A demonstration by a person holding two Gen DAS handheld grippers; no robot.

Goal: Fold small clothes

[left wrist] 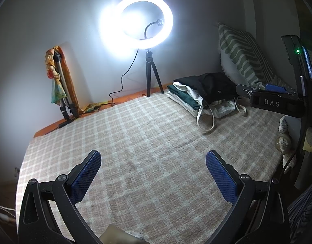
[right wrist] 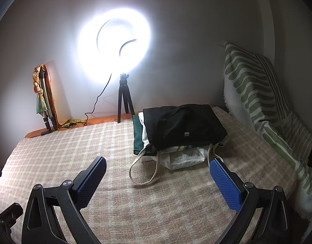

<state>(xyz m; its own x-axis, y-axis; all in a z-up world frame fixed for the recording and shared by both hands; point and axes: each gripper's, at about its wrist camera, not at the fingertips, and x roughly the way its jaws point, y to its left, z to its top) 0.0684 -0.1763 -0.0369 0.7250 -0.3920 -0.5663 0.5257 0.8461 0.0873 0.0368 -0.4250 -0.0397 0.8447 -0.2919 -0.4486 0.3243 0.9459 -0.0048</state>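
A pile of folded clothes (right wrist: 176, 134) lies at the far right of the checked blanket (right wrist: 74, 142): a black piece on top, white and dark green pieces and a cream tote bag with loose straps (right wrist: 143, 170) under it. The pile also shows in the left wrist view (left wrist: 204, 93). My left gripper (left wrist: 153, 158) is open and empty, above bare blanket. My right gripper (right wrist: 158, 164) is open and empty, just in front of the pile, over the tote straps. The right gripper's body shows in the left wrist view (left wrist: 274, 101), beside the pile.
A lit ring light on a small black tripod (left wrist: 149, 75) stands at the blanket's far edge, cable trailing left. A folded tripod with a colourful cloth (left wrist: 60, 85) leans on the wall at far left. A green-striped pillow (right wrist: 255, 93) stands against the right wall.
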